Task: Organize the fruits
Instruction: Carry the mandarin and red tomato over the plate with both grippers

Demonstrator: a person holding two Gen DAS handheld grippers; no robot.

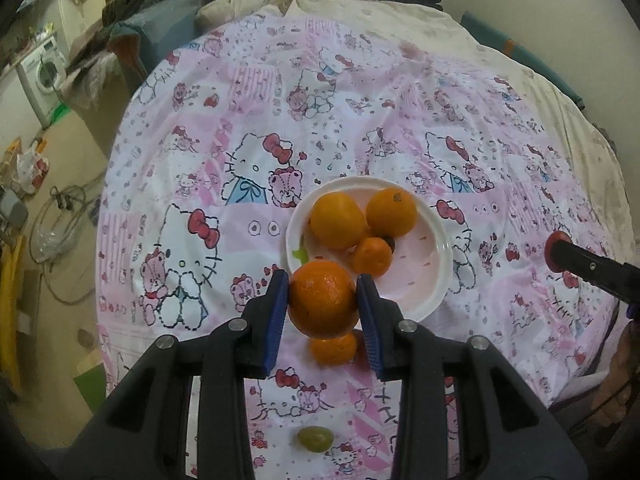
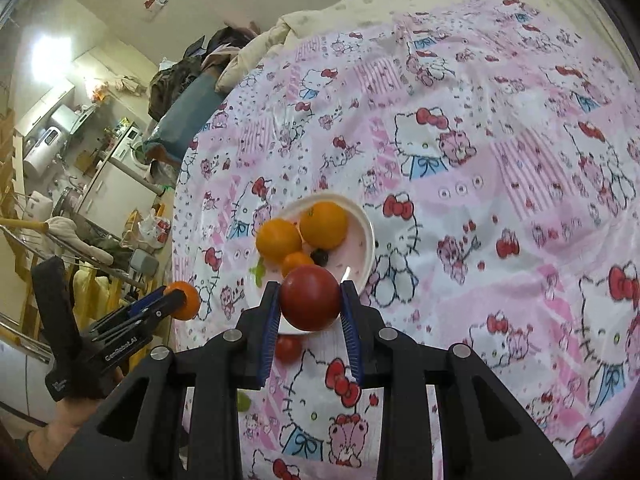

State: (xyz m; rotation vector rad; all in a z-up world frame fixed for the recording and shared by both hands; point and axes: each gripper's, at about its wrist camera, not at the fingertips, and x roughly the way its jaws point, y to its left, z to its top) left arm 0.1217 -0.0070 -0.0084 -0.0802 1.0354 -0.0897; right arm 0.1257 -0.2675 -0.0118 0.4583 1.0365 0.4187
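Observation:
A white plate (image 1: 434,264) on the Hello Kitty cloth holds two large oranges (image 1: 338,220) and a small mandarin (image 1: 372,257); it also shows in the right wrist view (image 2: 366,240). My left gripper (image 1: 323,300) is shut on an orange (image 1: 322,298), held above the plate's near left rim. My right gripper (image 2: 310,300) is shut on a red tomato (image 2: 310,298) above the plate's near edge. A small mandarin (image 1: 333,350) and a green grape (image 1: 315,438) lie on the cloth below the left gripper. A small red tomato (image 2: 288,348) lies under the right gripper.
The pink Hello Kitty cloth (image 1: 260,128) covers a bed, with a cream blanket (image 1: 380,12) at the far end. Clothes and a washing machine (image 1: 44,72) stand at the left. The left gripper with its orange shows in the right wrist view (image 2: 182,300).

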